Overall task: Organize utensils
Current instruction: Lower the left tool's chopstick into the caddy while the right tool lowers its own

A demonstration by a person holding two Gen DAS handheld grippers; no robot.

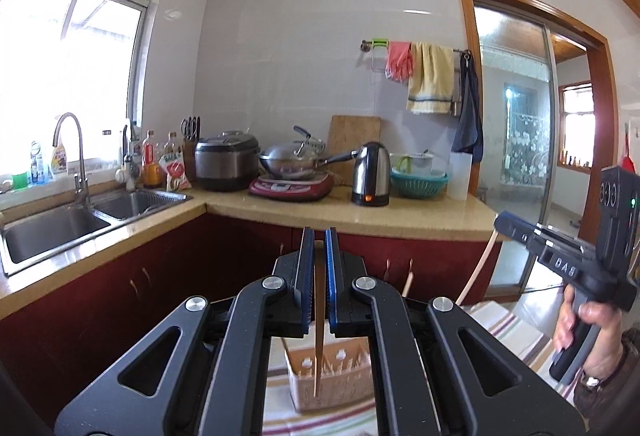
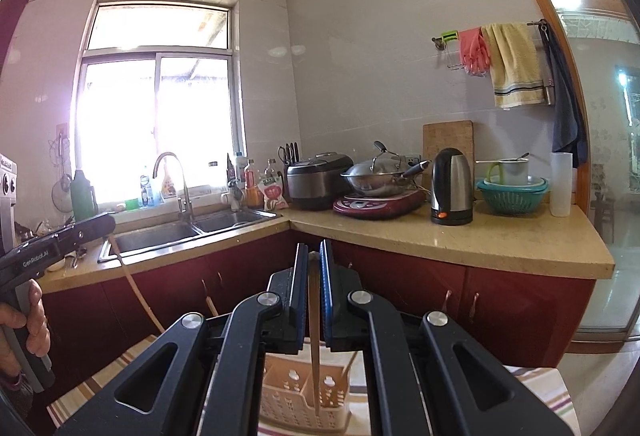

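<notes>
My left gripper (image 1: 319, 236) is shut on a wooden chopstick (image 1: 319, 332) that hangs straight down over a beige slotted utensil holder (image 1: 340, 384). My right gripper (image 2: 314, 248) is shut on another chopstick (image 2: 315, 356), which points down over the same holder (image 2: 292, 396). The holder stands on a striped cloth (image 2: 100, 380). In the left wrist view the right gripper (image 1: 505, 223) shows at the right edge with its chopstick (image 1: 476, 272) hanging. In the right wrist view the left gripper (image 2: 100, 224) shows at the left with its chopstick (image 2: 136, 292).
A beige L-shaped counter (image 2: 500, 240) over red cabinets holds a steel double sink (image 2: 160, 236), rice cooker (image 2: 320, 180), wok on an induction hob (image 2: 376, 176), electric kettle (image 2: 452, 192), green colander with dishes (image 2: 512, 196) and a white cup (image 2: 562, 184). A glass door stands at right.
</notes>
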